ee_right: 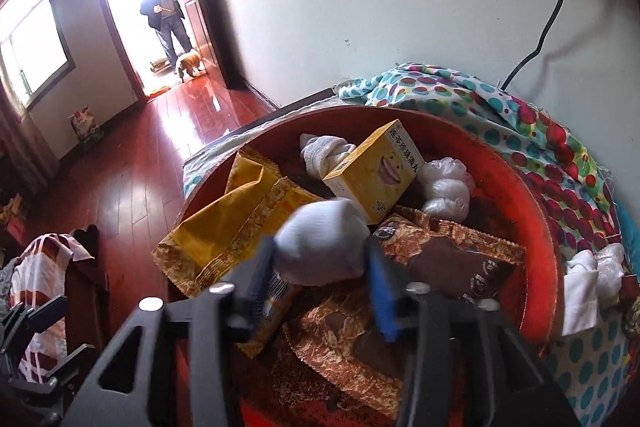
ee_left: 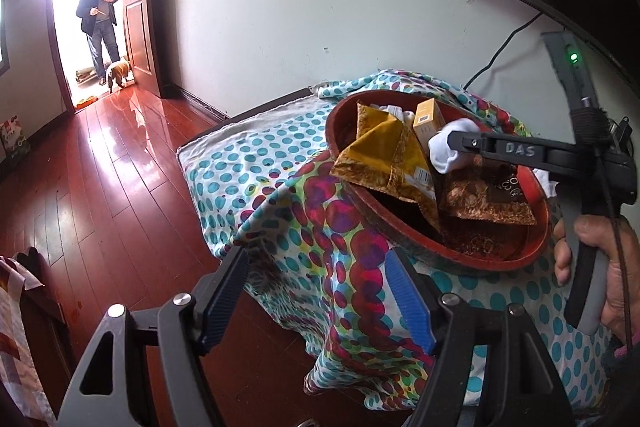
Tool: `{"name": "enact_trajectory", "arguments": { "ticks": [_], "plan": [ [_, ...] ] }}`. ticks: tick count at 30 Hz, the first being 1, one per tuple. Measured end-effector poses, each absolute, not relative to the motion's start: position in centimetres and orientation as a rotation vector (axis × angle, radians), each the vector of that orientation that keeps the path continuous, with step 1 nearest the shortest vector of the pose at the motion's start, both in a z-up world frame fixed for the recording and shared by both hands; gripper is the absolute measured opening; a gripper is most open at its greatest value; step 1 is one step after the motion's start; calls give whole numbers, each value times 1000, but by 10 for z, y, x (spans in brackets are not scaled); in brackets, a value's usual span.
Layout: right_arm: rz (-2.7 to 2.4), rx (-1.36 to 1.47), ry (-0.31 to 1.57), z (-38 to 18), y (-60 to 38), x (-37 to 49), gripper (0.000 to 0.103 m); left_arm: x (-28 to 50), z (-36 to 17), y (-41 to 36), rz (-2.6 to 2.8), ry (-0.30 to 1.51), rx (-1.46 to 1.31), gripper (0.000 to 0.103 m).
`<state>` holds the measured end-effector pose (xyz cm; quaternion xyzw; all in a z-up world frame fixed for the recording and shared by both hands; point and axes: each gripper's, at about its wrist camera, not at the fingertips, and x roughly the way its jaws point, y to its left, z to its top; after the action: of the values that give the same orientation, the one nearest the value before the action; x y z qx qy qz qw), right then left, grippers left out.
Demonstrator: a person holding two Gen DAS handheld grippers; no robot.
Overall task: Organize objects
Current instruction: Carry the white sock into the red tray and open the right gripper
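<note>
The left gripper [ee_left: 316, 299] is held low at about six o'clock in its own view, its blue-padded jaws spread wide with nothing between them — only the draped spotted cloth [ee_left: 256, 163] and the floor are seen through the gap, so it is judged to be kept clear, waiting for its own turn. Toward two o'clock from it, the red basin [ee_left: 532, 243] is set on the cloth-covered table, evidently chosen as the collecting place: a yellow packet [ee_left: 380, 155], a yellow box [ee_left: 428, 123] and a brown packet [ee_left: 484, 203] are already piled inside it. At three o'clock the right gripper [ee_left: 452, 147] is reached in over the basin's rim by a hand [ee_left: 612, 267], with a white rolled sock [ee_left: 452, 143] at its tips. In the right wrist view the same sock [ee_right: 324, 247] is seen between the blue pads [ee_right: 384, 291] just above the packets; the jaws are parted part-way, and whether the pads press on it cannot be told — the sock is blurred. It is judged that the sock is being let go into the basin, above the heap so that it drops onto the packets. Another knotted sock [ee_right: 324, 151] and a white plastic bundle [ee_right: 444, 191] are lodged at twelve and one o'clock behind the box; more white items [ee_right: 592, 275] are draped outside the rim at three o'clock, presumably yet to be gathered.
</note>
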<state>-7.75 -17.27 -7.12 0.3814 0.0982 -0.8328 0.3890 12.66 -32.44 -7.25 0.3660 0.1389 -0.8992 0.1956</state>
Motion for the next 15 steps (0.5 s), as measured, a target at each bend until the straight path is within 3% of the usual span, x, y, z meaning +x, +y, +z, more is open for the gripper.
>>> {"name": "enact_trajectory", "arguments": {
  "ticks": [1, 15],
  "plan": [
    [-2125, 955, 230, -69, -168, -75, 68, 126, -74, -324, -2518, 384, 1032, 73],
    [-2463, 980, 120, -68, 12, -100, 72, 97, -72, -275, -2642, 238, 1067, 73]
  ]
}}
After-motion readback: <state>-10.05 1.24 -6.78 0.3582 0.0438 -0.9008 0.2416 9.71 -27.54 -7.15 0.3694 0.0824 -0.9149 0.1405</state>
